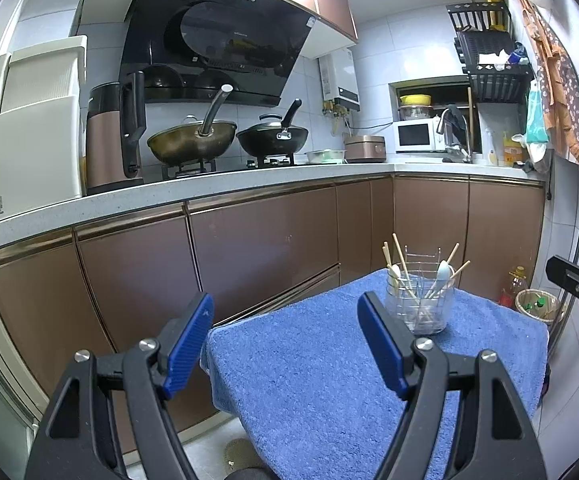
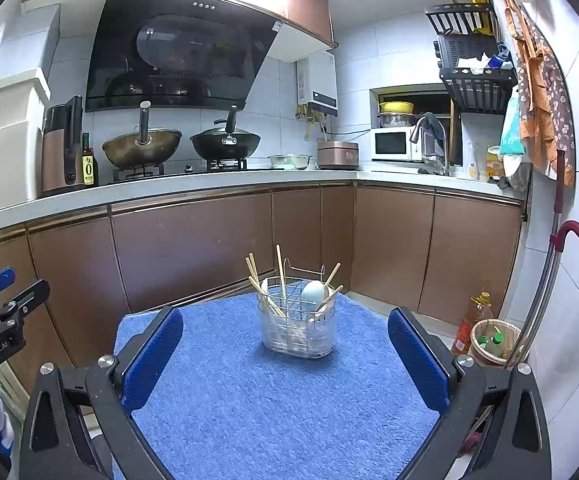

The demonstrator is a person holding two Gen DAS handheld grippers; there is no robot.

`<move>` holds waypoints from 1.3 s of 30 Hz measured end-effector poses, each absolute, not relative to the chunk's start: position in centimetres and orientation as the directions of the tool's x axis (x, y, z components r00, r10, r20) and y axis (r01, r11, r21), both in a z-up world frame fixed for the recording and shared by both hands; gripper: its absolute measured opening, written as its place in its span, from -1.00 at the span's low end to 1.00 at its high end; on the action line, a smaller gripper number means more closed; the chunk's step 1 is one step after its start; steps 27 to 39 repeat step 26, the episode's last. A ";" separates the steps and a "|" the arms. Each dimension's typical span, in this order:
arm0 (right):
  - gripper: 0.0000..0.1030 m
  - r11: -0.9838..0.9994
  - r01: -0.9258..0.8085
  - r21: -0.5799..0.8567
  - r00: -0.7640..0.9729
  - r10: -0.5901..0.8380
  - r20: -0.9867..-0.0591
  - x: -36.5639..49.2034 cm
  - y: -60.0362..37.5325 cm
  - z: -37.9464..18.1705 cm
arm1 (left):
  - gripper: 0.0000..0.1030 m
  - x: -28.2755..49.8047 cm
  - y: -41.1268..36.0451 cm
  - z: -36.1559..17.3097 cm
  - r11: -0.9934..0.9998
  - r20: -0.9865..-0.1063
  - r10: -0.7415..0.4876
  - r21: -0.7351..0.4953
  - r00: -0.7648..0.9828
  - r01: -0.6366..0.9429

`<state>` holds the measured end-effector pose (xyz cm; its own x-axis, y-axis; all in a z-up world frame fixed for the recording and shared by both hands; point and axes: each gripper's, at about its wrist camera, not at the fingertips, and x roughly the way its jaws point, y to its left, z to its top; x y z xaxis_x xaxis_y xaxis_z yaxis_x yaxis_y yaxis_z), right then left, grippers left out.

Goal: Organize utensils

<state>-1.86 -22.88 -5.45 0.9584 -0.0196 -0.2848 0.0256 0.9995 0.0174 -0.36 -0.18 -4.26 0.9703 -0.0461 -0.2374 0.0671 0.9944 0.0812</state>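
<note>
While both claws hung spread and empty short of the utensil holder [image 2: 297, 326], chopsticks [image 2: 280, 276] and spoons [image 2: 312, 294] already stood inside it; looked finished, or due a careful regrasp.

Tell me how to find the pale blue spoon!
Look at the blue towel, where a clear utensil holder stands. The spoon pokes up inside it: a rounded, pale blue bowl among thin wooden chopsticks.

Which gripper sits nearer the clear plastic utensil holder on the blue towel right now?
Roughly even, neither clearly nearer. The left gripper sits back with the clear plastic utensil holder beyond its right finger; the right gripper faces it head-on. Both open, empty.
</note>
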 end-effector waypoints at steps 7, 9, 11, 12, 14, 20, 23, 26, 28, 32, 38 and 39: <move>1.00 1.000 0.025 0.016 0.958 -0.020 -0.286 -1.9 -22.9 -5.5 | 0.42 -0.4 -0.2 -4.2 0.994 -0.237 -0.046 0.082 0.971 0.067; 1.00 1.000 0.025 0.015 0.958 -0.020 -0.286 -1.9 -22.9 -5.4 | 0.42 -0.3 -0.2 -4.2 0.994 -0.238 -0.047 0.080 0.970 0.068; 1.00 1.000 0.025 0.017 0.958 -0.020 -0.285 -1.9 -22.9 -5.5 | 0.42 -0.3 -0.2 -4.3 0.995 -0.238 -0.047 0.080 0.970 0.067; 1.00 1.000 0.026 0.016 0.958 -0.020 -0.285 -1.9 -22.9 -5.5 | 0.42 -0.3 -0.2 -4.3 0.995 -0.239 -0.046 0.080 0.970 0.067; 1.00 0.999 0.027 0.017 0.958 -0.021 -0.286 -1.9 -22.9 -5.5 | 0.42 -0.3 -0.2 -4.3 0.995 -0.240 -0.047 0.079 0.970 0.068; 1.00 0.999 0.034 0.017 0.958 -0.027 -0.286 -2.0 -23.0 -5.6 | 0.42 -0.5 -0.2 -4.3 0.995 -0.246 -0.049 0.076 0.968 0.070; 1.00 0.999 0.036 0.016 0.957 -0.030 -0.288 -2.0 -23.0 -5.8 | 0.42 -0.6 -0.2 -4.3 0.995 -0.250 -0.052 0.074 0.967 0.072; 1.00 0.999 0.038 0.018 0.956 -0.031 -0.292 -2.0 -23.1 -6.0 | 0.42 -0.4 -0.3 -4.4 0.994 -0.258 -0.058 0.075 0.964 0.080; 1.00 0.999 0.038 0.018 0.956 -0.031 -0.292 -2.0 -23.1 -6.0 | 0.42 -0.4 -0.3 -4.4 0.994 -0.258 -0.058 0.075 0.964 0.080; 1.00 0.999 0.038 0.018 0.956 -0.031 -0.292 -2.0 -23.1 -6.0 | 0.42 -0.4 -0.3 -4.4 0.994 -0.258 -0.058 0.075 0.964 0.080; 1.00 0.999 0.038 0.018 0.956 -0.031 -0.292 -2.0 -23.1 -6.0 | 0.42 -0.4 -0.3 -4.4 0.994 -0.258 -0.058 0.075 0.964 0.080; 1.00 0.999 0.038 0.018 0.956 -0.031 -0.292 -2.0 -23.1 -6.0 | 0.42 -0.4 -0.3 -4.4 0.994 -0.258 -0.058 0.075 0.964 0.080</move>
